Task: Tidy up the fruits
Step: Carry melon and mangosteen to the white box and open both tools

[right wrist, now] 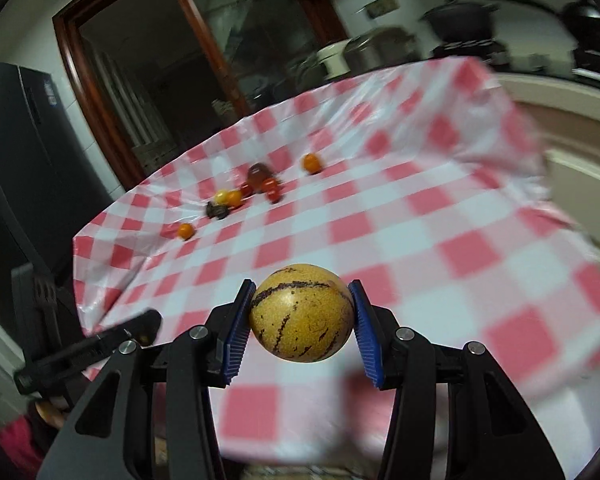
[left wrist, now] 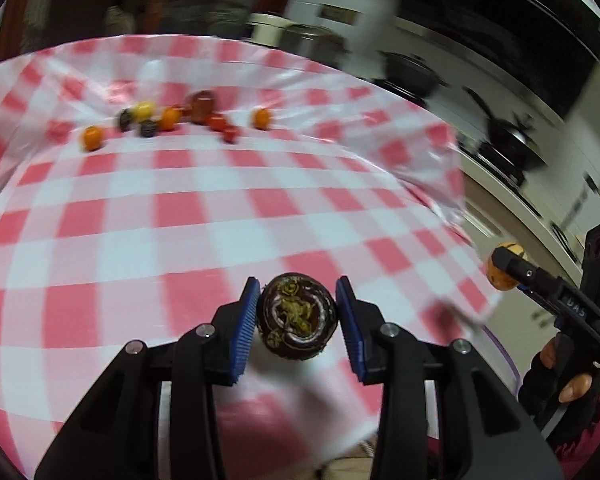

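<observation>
While my left tool (left wrist: 296, 320) loosely brackets a dark fruit (left wrist: 296, 316), my right tool (right wrist: 302, 320) pinches a melon (right wrist: 302, 312) that could slip off the surface (right wrist: 420, 220).

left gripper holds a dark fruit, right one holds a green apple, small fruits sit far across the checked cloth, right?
Not quite. The right gripper holds a yellow fruit with dark streaks, not a green apple, as the right wrist view shows. The rest stands.

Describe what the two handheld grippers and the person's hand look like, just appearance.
Both grippers, left and right, have black angular linkages with silver pivot screws and ribbed blue finger pads. The hand wears a dark fingerless glove above a red sleeve.
</observation>
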`<state>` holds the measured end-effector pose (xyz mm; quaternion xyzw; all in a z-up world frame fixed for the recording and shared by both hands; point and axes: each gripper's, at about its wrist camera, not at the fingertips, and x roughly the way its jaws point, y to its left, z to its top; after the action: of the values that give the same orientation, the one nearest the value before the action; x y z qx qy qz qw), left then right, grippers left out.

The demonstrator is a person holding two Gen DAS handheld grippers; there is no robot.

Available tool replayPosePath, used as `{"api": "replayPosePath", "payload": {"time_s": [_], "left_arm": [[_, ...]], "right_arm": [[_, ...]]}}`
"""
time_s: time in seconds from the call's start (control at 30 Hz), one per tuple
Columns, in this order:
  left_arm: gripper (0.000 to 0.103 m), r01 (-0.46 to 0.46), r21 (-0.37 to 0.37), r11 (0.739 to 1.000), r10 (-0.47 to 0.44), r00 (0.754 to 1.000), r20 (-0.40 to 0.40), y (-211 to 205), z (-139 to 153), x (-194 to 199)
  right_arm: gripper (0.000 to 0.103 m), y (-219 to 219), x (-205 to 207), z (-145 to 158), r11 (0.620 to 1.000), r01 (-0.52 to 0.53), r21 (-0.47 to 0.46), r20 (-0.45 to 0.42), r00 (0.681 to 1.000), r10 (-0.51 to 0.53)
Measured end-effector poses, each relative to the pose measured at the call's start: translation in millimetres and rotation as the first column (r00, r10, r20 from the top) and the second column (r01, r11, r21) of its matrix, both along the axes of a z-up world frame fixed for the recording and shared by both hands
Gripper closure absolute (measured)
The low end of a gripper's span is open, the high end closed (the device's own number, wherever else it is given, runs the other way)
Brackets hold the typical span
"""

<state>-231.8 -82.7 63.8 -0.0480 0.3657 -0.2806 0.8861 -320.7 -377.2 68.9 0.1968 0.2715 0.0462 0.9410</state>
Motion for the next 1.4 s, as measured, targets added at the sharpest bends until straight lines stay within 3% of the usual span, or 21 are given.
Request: {"api": "replayPosePath", "payload": {"time_s": [0.23, 0.4, 0.57, 0.63, 0.67, 0.73, 0.77, 0.93, 1.0, 1.07, 1.17, 1.23, 1.33, 1.4], "left_arm": [[0.064, 0.174, 0.075, 0.982, -0.171, 0.984, -0.047, -73.7, -2.9, -18.3], [0.064, 0.333, 0.118, 0.935, -0.325, 0.942, -0.084, -134.0, -9.0, -38.8], [0.064, 0.489, 0.186, 0.852, -0.458, 0.869, -0.189, -201.2, -46.3, -59.5], [0.063, 0.513, 0.248, 0.821, -0.494, 0.858, -0.139, -221.1, -53.8, -73.1], [0.064, 0.54, 0.282, 0.793, -0.53, 0.84, -0.12, -232.1, -54.9, -80.7], [0.073, 0.581, 0.267, 0.769, -0.564, 0.813, -0.144, -244.9, -56.9, -87.4], [0.075, 0.599, 0.25, 0.761, -0.577, 0.801, -0.162, -250.7, -59.0, -90.3], [0.076, 0.646, 0.28, 0.71, -0.647, 0.756, -0.1, -269.7, -68.0, -118.1], [0.076, 0.683, 0.293, 0.669, -0.683, 0.72, -0.119, -276.1, -78.3, -127.0], [0.076, 0.697, 0.325, 0.639, -0.704, 0.7, -0.118, -278.4, -88.3, -134.0], [0.076, 0.727, 0.334, 0.6, -0.711, 0.676, -0.194, -281.0, -115.1, -134.7], [0.075, 0.757, 0.341, 0.558, -0.705, 0.649, -0.286, -289.6, -139.4, -131.8], [0.064, 0.785, 0.368, 0.499, -0.695, 0.616, -0.371, -306.8, -167.6, -130.1], [0.046, 0.806, 0.386, 0.449, -0.703, 0.585, -0.404, -318.7, -180.7, -133.2]], "right_arm": [[0.055, -68.8, -59.8, -34.8, 0.976, 0.213, -0.055, -0.065, 0.974, -0.216], [0.055, -110.7, -85.8, -80.0, 0.938, 0.323, -0.126, -0.175, 0.924, -0.341], [0.055, -137.0, -97.8, -130.3, 0.91, 0.37, -0.187, -0.317, 0.854, -0.412], [0.055, -144.6, -98.5, -150.8, 0.905, 0.371, -0.206, -0.381, 0.822, -0.424], [0.055, -147.3, -98.3, -158.7, 0.904, 0.369, -0.215, -0.404, 0.809, -0.427], [0.055, -151.3, -98.2, -171.9, 0.904, 0.359, -0.231, -0.445, 0.787, -0.427], [0.055, -153.0, -98.1, -176.0, 0.904, 0.358, -0.234, -0.455, 0.781, -0.428], [0.055, -161.5, -99.0, -188.7, 0.904, 0.372, -0.209, -0.473, 0.771, -0.427], [0.055, -163.6, -99.6, -192.6, 0.905, 0.382, -0.187, -0.475, 0.771, -0.423], [0.055, -165.2, -102.2, -195.4, 0.907, 0.389, -0.161, -0.478, 0.773, -0.416], [0.055, -165.8, -105.8, -200.9, 0.906, 0.395, -0.155, -0.497, 0.761, -0.417], [0.055, -167.7, -105.9, -210.3, 0.906, 0.392, -0.158, -0.521, 0.747, -0.414], [0.055, -169.4, -102.4, -223.1, 0.908, 0.387, -0.159, -0.566, 0.718, -0.405], [0.055, -170.1, -98.7, -225.9, 0.909, 0.382, -0.168, -0.584, 0.704, -0.404]]}}
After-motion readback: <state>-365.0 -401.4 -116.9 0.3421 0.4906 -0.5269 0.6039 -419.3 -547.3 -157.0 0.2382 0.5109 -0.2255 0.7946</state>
